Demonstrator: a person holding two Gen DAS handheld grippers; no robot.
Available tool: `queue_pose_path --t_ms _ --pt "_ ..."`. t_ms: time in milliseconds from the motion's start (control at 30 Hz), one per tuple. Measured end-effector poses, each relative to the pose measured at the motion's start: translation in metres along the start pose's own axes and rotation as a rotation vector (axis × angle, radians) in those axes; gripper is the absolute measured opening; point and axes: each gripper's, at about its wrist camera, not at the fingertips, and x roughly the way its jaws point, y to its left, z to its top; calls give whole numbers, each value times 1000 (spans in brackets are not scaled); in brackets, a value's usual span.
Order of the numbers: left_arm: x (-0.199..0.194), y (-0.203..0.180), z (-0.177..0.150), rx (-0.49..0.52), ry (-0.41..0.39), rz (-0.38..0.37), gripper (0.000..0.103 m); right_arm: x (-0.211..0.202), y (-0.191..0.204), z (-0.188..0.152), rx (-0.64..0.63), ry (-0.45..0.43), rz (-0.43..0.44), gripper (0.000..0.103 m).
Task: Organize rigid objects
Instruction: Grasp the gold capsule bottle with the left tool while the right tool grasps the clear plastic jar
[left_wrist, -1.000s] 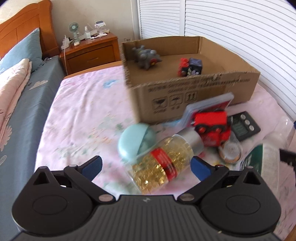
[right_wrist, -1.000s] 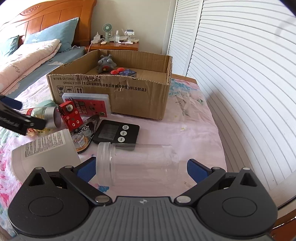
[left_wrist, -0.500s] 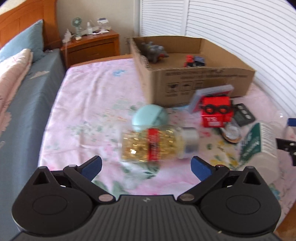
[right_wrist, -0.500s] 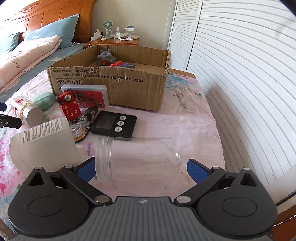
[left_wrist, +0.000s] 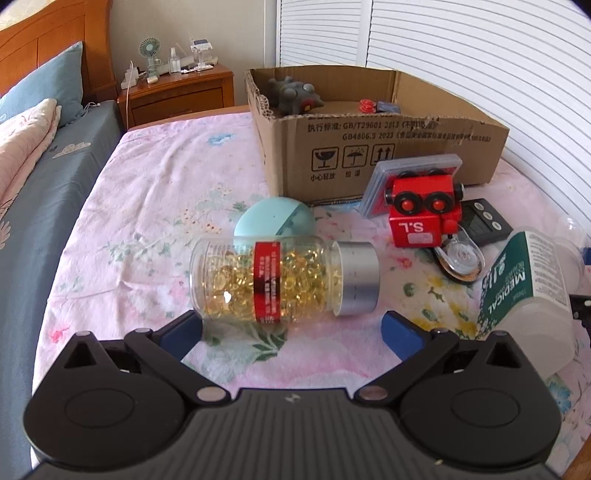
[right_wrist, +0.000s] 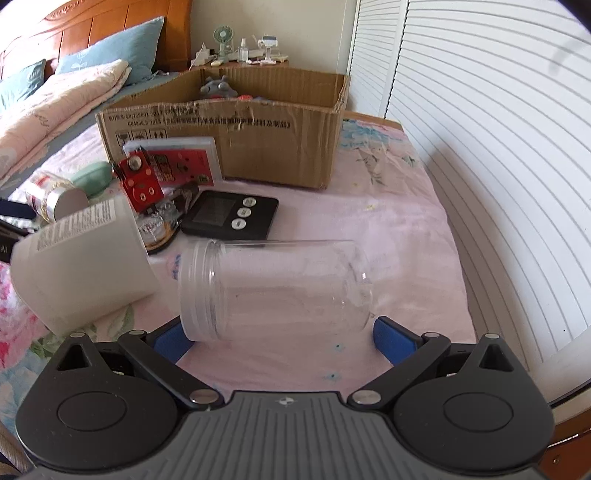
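Note:
A clear bottle of yellow capsules (left_wrist: 284, 277) with a red label and silver cap lies on its side on the pink bedsheet. My left gripper (left_wrist: 293, 330) is open, its blue fingertips either side of the bottle's near edge. An empty clear plastic jar (right_wrist: 273, 288) lies on its side. My right gripper (right_wrist: 282, 338) is open around the jar's near side. A cardboard box (left_wrist: 369, 155) holds a grey plush toy (left_wrist: 293, 94) and small red and blue items. The box also shows in the right wrist view (right_wrist: 266, 144).
On the sheet lie a teal round case (left_wrist: 275, 221), a red toy robot (left_wrist: 423, 212), a red card case (left_wrist: 413, 173), a black timer (right_wrist: 231, 218), a white medical bottle (right_wrist: 85, 262) and a glass dish (left_wrist: 460, 256). A wooden nightstand (left_wrist: 181, 92) stands behind.
The left gripper's view swung from the tilted bottle to facing it square, and it moved closer. The right gripper came closer to the clear jar. Both stayed open.

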Motion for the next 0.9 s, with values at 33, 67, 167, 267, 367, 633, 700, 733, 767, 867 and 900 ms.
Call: queue_pose_path --t_ms 33,67,167,267,367,633,700,733,767,867,900 --pt "1 0 1 -2 -4 2 102 1 -1 0 7 1 7 103" --pt "3 0 1 -3 -8 4 102 2 -2 1 12 2 12 103" --pt "5 -1 4 -13 -12 14 102 3 -2 2 8 0 16 103" --pt "7 -2 8 -22 -3 22 102 6 -1 5 7 4 21 103" --pt "7 -3 12 -28 -1 28 102 7 1 9 2 12 22 103" --pt "0 -2 23 -46 -26 24 102 -2 3 24 14 -10 28 103" --pt "-1 -3 24 -45 -20 29 102 -2 5 26 17 2 13 103" --pt "-1 -3 25 -42 -20 33 101 -1 5 27 18 5 6 103" --pt "-1 -4 26 -36 -17 37 101 -1 6 27 18 8 6 102" --pt "0 -5 26 -25 -14 40 100 0 7 29 17 17 -11 100" --pt "1 -5 26 -24 -8 44 98 1 8 29 16 21 -16 99"
